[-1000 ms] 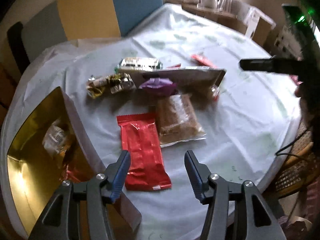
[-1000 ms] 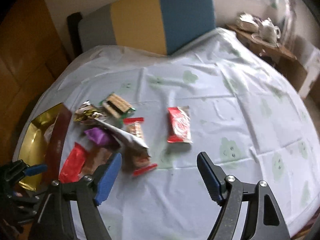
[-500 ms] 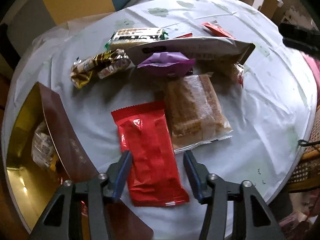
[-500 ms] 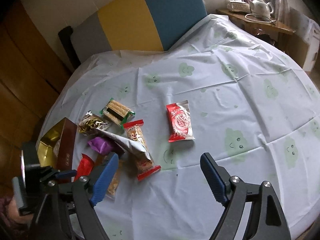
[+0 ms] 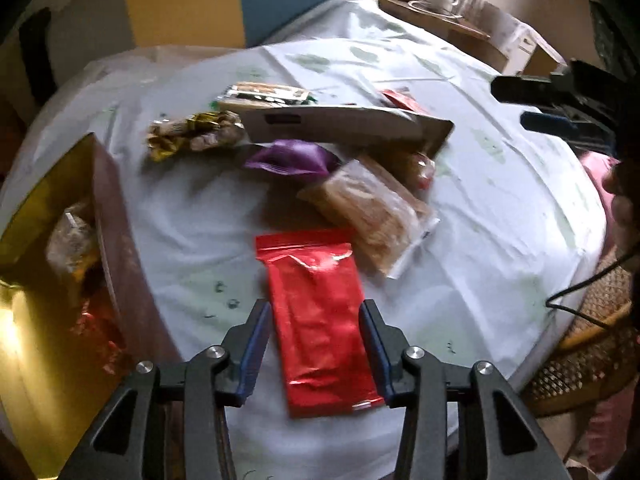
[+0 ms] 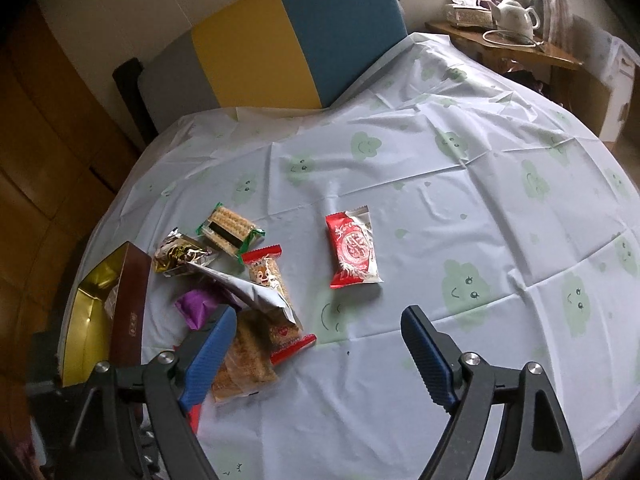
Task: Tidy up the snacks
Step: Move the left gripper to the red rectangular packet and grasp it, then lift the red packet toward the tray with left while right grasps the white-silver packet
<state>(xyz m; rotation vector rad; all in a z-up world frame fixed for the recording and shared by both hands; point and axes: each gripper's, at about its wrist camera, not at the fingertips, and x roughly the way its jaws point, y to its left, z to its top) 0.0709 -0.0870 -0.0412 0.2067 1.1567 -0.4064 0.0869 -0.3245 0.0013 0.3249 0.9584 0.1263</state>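
Observation:
My left gripper (image 5: 316, 320) is shut on a red foil snack pack (image 5: 316, 312), its fingers pressing the pack's two long sides just above the white tablecloth (image 5: 500, 216). A gold-lined brown box (image 5: 48, 264) with a few snacks inside stands at its left. Beyond lie a clear bag of brown crackers (image 5: 372, 216), a purple pack (image 5: 292, 158), a gold-wrapped snack (image 5: 192, 136) and a silver bag (image 5: 344, 126). My right gripper (image 6: 316, 344) is open and empty above the table, near a red and white snack (image 6: 354, 250).
A yellow and blue chair back (image 6: 288, 48) stands behind the round table. A side shelf with a white teapot (image 6: 516, 16) is at the far right. A wicker chair (image 5: 580, 352) stands off the table's right edge.
My left gripper has closed in on the red pack and now grips its sides. The pack has turned a little relative to the crackers. The right gripper stayed open and rose slightly.

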